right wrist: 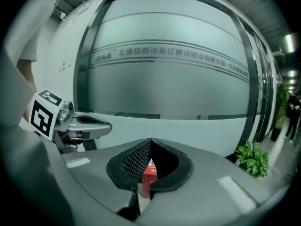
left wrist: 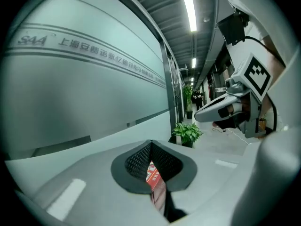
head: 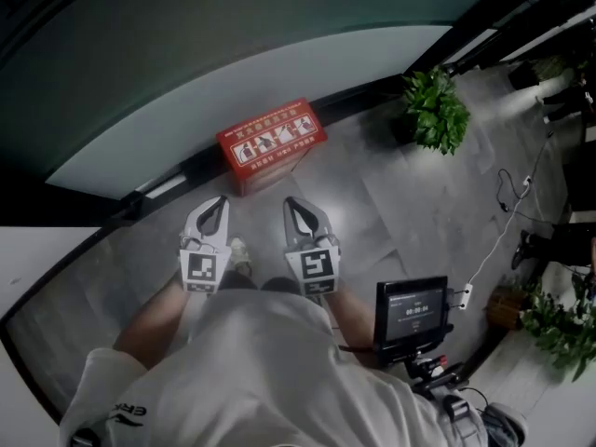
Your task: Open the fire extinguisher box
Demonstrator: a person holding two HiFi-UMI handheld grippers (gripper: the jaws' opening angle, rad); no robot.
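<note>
a long frosted glass wall (head: 233, 73) with a band of lettering fills the far side of the scene, set on a dark base strip where it meets the pale grey floor (head: 391, 212). the person (head: 251, 371) in a light shirt stands facing that wall, both forearms stretched forward. the red fire extinguisher box (head: 271, 142) sits on the floor right against the foot of the wall, its lid closed and printed with white pictures, ahead of the two grippers and a little apart from their tips. a leafy potted plant (head: 435, 110) stands by the wall to the right of the box, and another plant (head: 559, 329) shows at the right edge of the head view. a small dark screen (head: 411, 310) on a mount hangs at the person's right side. the left gripper (head: 222, 200) and the right gripper (head: 291, 201) are held side by side, near each other but not touching, both pointing toward the box and each carrying its marker cube at the rear. in each gripper view the jaws are clenched, tips meeting with nothing between them, and only a sliver of the red box shows beyond, through the notch under the tips. a thin white cable (head: 503, 231) trails across the floor at the right.
</note>
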